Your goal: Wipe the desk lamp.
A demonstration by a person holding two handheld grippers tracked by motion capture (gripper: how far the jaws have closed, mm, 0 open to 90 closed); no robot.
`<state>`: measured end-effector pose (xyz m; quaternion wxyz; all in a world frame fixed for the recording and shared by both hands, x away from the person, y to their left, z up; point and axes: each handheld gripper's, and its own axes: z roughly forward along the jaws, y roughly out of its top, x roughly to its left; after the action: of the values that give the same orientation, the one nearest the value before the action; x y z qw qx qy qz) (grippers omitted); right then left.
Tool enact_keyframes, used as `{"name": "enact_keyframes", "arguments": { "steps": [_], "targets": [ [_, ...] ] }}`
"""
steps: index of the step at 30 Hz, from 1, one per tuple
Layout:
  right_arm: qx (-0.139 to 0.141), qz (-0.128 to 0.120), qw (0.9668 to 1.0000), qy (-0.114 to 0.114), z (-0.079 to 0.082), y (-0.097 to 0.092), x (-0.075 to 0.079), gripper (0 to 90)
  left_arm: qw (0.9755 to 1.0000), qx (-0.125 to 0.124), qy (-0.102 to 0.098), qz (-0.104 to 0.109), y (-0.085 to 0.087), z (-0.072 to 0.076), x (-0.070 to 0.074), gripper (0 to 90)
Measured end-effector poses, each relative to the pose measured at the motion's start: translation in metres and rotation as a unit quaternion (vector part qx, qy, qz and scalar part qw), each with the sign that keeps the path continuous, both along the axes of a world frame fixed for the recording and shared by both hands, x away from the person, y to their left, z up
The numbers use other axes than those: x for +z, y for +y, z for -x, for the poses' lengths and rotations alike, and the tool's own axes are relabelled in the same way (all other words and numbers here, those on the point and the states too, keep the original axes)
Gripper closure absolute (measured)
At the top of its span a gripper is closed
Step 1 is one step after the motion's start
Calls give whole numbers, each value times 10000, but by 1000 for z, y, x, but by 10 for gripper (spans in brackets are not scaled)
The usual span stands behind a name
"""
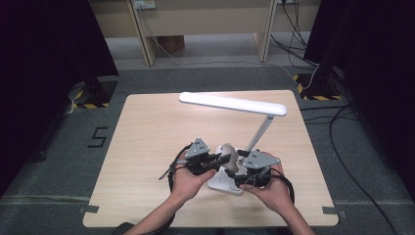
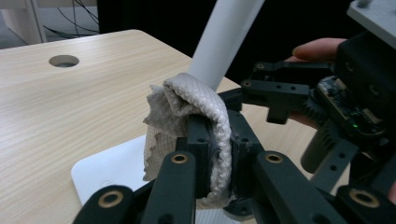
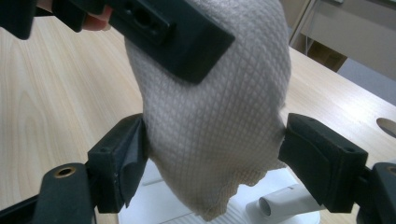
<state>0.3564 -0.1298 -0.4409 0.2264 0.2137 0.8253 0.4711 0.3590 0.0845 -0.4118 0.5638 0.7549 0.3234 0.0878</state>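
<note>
Left fingers point(image 2: 212, 149) pinching cloth point(image 2: 187, 112), right fingers point(image 3: 215, 158) spread

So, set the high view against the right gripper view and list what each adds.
High view alone: the lamp's long lit head, both hands, the floor and cables around the table. Right gripper view alone: the cloth's woven diamond texture up close, hanging between the right tool's open jaws, with the left tool clamped on its top. Shared: the cloth, the white lamp base and the wooden tabletop.

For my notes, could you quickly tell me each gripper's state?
Left gripper: shut on the cloth.
Right gripper: open, jaws either side of the cloth.
</note>
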Motion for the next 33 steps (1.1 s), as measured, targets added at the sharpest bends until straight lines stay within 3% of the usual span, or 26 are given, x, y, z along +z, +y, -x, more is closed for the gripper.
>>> {"name": "enact_keyframes", "arguments": {
  "steps": [1, 2, 6, 8, 13, 16, 17, 18, 19, 20, 24, 29, 33],
  "targets": [
    [10, 3, 10000, -39, 0, 0, 0, 269, 10000, -3, -9, 3, 0, 0, 0, 816],
    [118, -34, 9999, -113, 1, -2, 0, 395, 10000, -4, -41, 28, 1, 0, 0, 818],
    [178, -129, 9997, -101, 3, -3, -1, 440, 10000, -71, -15, 37, 4, -1, 1, 820],
    [249, -166, 9995, -126, 4, -3, -1, 536, 10000, -72, -25, 48, 5, 0, 3, 820],
    [293, -217, 9992, -143, 6, -1, 1, 638, 9999, -41, -41, 92, 7, -1, 3, 819],
    [264, -181, 9994, -140, 7, -1, 1, 620, 9999, -35, -22, 95, 7, -1, 3, 819],
    [259, -119, 9995, -136, 7, -2, 1, 545, 10000, -35, -16, 88, 7, -1, 2, 820],
    [259, -119, 9995, -136, 7, -2, 1, 545, 10000, -41, -14, 86, 7, -1, 2, 820],
    [228, -57, 9997, -119, 6, -2, 1, 411, 10000, -39, -16, 60, 8, -1, 2, 820],
    [208, -64, 9997, -115, 6, -2, 1, 366, 10000, -39, -16, 60, 8, -1, 2, 820],
    [273, 33, 9996, -82, 3, -1, 0, 302, 9999, -107, 20, 19, 7, 0, 1, 820],
    [313, 114, 9994, -36, 1, 1, -2, 332, 9997, -207, 101, 115, 5, 2, 0, 820],
    [408, -33, 9992, 15, 1, -1, -5, 516, 9997, -183, 84, 161, 7, 1, 1, 819]
  ]
}}
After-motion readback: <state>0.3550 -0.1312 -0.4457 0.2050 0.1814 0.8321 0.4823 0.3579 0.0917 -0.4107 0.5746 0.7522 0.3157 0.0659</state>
